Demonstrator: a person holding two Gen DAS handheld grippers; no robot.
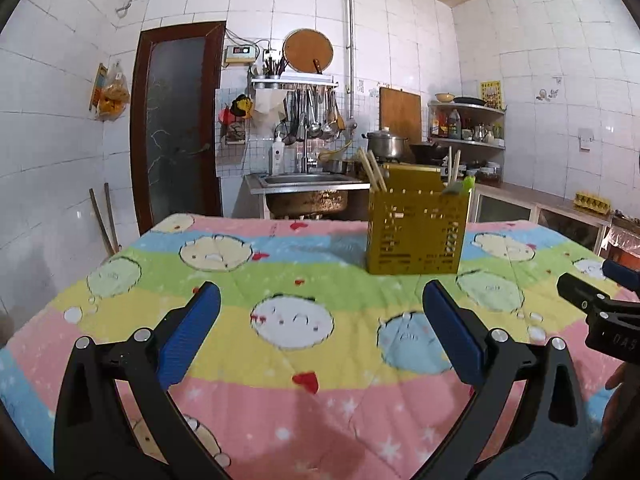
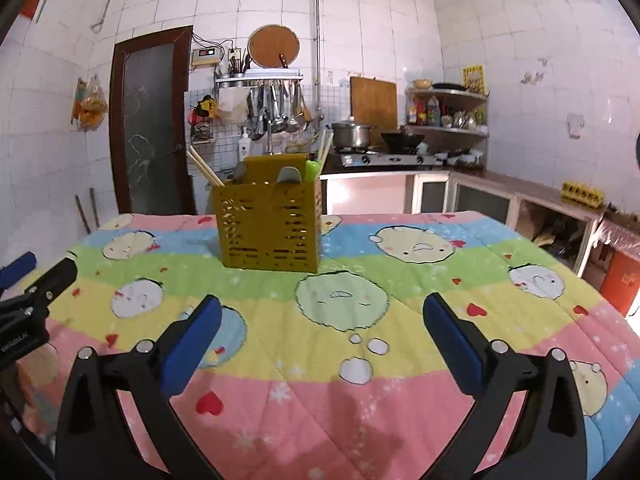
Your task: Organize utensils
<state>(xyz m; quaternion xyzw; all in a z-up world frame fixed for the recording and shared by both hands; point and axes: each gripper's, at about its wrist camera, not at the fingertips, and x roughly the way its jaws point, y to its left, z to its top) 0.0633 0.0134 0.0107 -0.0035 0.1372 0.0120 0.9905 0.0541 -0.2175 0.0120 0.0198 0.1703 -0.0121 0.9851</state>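
A yellow slotted utensil holder (image 1: 416, 232) (image 2: 269, 227) stands upright on the far part of the table. Wooden chopsticks (image 1: 372, 170) (image 2: 204, 168) lean out of it at both ends, and grey spoon handles (image 2: 289, 174) and a green utensil (image 2: 313, 168) poke above its rim. My left gripper (image 1: 320, 332) hangs open over the cloth, well short of the holder, with nothing between its blue pads. My right gripper (image 2: 322, 340) is open too, also empty, with the holder ahead and to its left. Each gripper shows at the edge of the other's view.
A quilted cloth (image 1: 280, 280) (image 2: 400, 264) with cartoon faces in pastel stripes covers the table. Behind it are a steel sink (image 1: 304, 184), a stove with pots (image 2: 380, 144), hanging ladles, corner shelves and a dark door (image 1: 176, 120).
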